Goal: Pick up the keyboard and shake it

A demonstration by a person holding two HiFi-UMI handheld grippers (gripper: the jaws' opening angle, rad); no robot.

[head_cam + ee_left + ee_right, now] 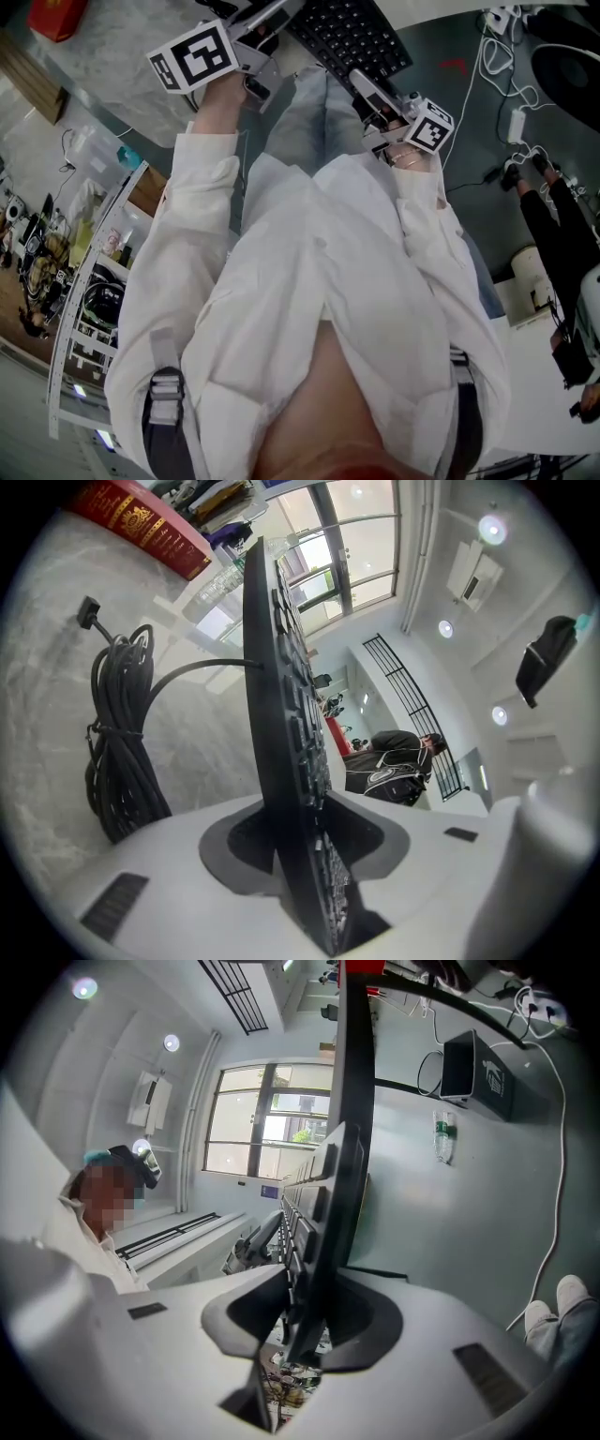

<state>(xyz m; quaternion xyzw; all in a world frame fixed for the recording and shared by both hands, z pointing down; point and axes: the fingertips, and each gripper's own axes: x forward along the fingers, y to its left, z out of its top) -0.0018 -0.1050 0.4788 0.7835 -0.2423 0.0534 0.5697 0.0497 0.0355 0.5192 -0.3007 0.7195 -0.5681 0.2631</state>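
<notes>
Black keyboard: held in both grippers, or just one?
Both: the black keyboard is clamped edge-on in the left gripper and in the right gripper.

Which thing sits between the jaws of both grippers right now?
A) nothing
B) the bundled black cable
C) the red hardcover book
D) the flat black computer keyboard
D: the flat black computer keyboard stands edge-on between the jaws of the left gripper and of the right gripper, while the bundled black cable lies on the pale marble table, outside the jaws.
</notes>
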